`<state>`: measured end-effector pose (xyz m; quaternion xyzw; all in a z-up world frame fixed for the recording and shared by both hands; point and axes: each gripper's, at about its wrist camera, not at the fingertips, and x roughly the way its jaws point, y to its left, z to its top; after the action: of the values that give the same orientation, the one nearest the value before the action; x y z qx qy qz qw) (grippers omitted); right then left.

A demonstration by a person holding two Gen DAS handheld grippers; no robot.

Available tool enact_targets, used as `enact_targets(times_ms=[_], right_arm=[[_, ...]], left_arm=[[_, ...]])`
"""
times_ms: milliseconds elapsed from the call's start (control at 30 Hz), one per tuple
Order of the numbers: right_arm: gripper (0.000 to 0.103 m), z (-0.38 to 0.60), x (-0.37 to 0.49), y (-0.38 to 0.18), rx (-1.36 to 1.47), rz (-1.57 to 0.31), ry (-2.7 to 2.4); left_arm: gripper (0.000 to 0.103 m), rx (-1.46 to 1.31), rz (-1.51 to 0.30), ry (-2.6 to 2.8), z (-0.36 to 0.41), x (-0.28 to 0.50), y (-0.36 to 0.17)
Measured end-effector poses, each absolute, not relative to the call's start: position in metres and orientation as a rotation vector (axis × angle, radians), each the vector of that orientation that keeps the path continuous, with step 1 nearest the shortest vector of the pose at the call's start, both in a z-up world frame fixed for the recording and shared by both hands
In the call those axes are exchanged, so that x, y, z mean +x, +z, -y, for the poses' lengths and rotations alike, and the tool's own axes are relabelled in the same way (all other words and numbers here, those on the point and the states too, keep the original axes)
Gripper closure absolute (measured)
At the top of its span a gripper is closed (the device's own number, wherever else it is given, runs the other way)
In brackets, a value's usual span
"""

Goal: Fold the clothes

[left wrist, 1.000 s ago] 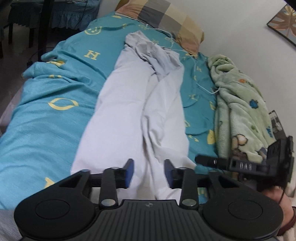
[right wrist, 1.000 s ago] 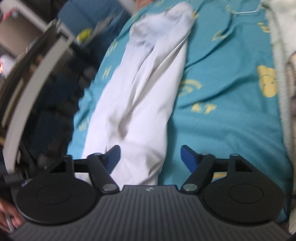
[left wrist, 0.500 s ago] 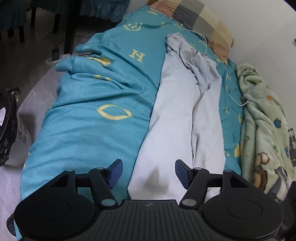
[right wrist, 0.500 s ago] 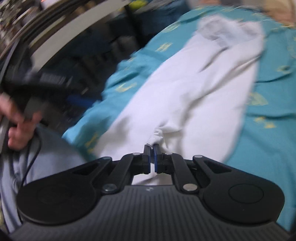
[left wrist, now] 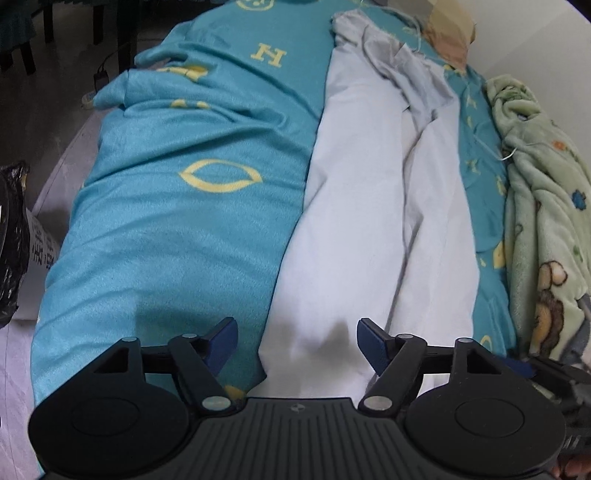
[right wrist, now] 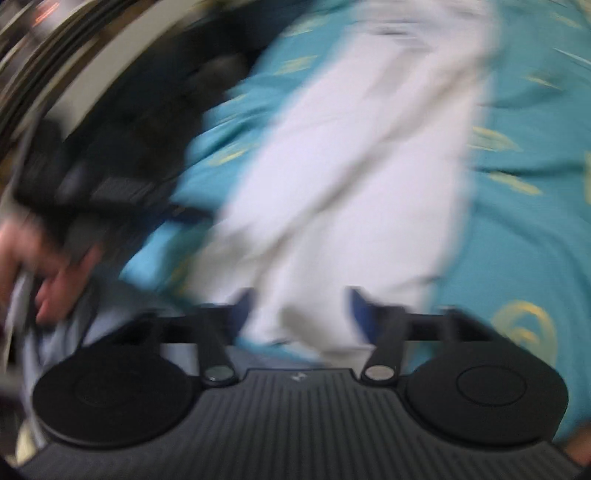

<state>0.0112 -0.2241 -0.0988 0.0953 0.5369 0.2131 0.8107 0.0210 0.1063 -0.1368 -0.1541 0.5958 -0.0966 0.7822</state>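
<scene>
A pair of pale lilac trousers (left wrist: 369, 221) lies lengthwise on a teal bedspread (left wrist: 192, 229), waistband far, leg hems near. My left gripper (left wrist: 297, 334) hovers over the near hem of the left leg; its jaws are opening, and the cloth lies below them, untouched by the blue pads. In the blurred right wrist view the trousers (right wrist: 351, 177) run up the frame, and my right gripper (right wrist: 301, 301) hangs over their near end. Its jaws are opening too, with the cloth under the gap and not pinched.
A green fleece blanket (left wrist: 546, 206) lies along the bed's right side by the wall. A checked pillow (left wrist: 448, 31) sits at the far end. Chair legs (left wrist: 110, 26) and a black bag (left wrist: 13, 240) stand off the bed's left. A hand (right wrist: 40, 266) holds the other gripper.
The left jaws have spread wider and the left gripper has shifted left and lower toward the hem. The right gripper pinched the cloth half a second ago and has let it go.
</scene>
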Motion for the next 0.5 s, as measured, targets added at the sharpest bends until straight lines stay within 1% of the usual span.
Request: enact_targets(times_ms=[67, 167, 233, 367, 400, 433, 500], right_arm=[[0.026, 0.245, 0.016, -0.106, 0.256, -1.165, 0.336], [0.027, 0.251, 0.025, -0.128, 0.311, -1.268, 0.283], [0.027, 0.246, 0.027, -0.14, 0.317, -1.313, 0.292], [0.027, 0.231, 0.029, -0.145, 0.284, -1.344, 0.379], [0.029, 0.229, 0.028, -0.145, 0.286, -1.349, 0.404], [0.035, 0.227, 0.027, -0.145, 0.287, -1.352, 0.418], [0.038, 0.225, 0.024, -0.145, 0.287, -1.358, 0.446]], left_arm=[[0.028, -0.31, -1.316, -0.209, -0.102, 0.022, -0.142], [0.028, -0.258, -1.36, -0.215, -0.092, 0.023, -0.149], [0.028, -0.231, -1.398, -0.235, -0.085, 0.023, -0.154], [0.029, -0.186, -1.429, -0.268, -0.074, 0.022, -0.158], [0.029, -0.178, -1.431, -0.273, -0.072, 0.021, -0.159], [0.029, -0.171, -1.434, -0.278, -0.071, 0.02, -0.159], [0.029, -0.154, -1.435, -0.281, -0.068, 0.019, -0.159]])
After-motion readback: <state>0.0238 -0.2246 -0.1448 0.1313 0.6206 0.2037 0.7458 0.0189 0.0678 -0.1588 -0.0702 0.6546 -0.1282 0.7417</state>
